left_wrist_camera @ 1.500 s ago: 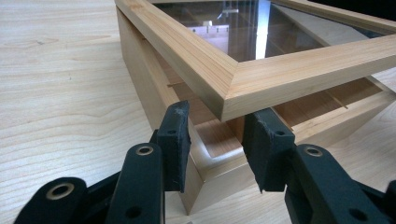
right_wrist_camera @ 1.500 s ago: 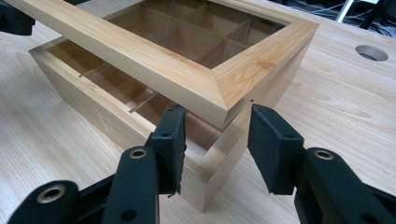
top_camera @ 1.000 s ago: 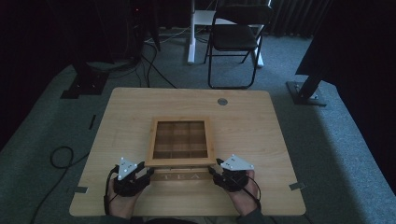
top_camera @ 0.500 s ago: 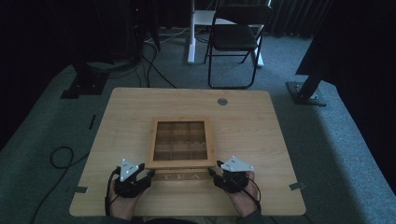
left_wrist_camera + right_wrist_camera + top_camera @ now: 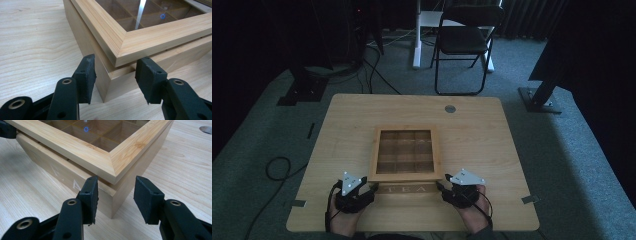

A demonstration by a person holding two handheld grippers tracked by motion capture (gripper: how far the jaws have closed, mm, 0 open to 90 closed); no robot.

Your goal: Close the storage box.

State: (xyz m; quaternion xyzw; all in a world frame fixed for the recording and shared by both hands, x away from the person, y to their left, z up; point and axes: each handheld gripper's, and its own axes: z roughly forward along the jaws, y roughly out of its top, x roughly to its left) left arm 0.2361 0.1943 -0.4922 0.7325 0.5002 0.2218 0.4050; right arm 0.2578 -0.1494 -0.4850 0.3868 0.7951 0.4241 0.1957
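The left gripper (image 5: 115, 76) has its black jaws apart, straddling the near left corner of the square light-wood tea box (image 5: 117, 75), whose glass-paned lid (image 5: 150, 37) sits slightly raised above the base there. The right gripper (image 5: 116, 195) mirrors it, jaws likewise spread around the near right corner, just under the lid's overhanging frame. Neither is clamped on anything yet; the pairing at both front corners looks meant to lift the lid evenly, or to steady the base. From above, the box (image 5: 406, 155) sits at the middle of the pale wooden desk (image 5: 492, 140), its lettered front facing the person's hands. Beyond the desk stands a black folding chair (image 5: 464, 40) on grey carpet.
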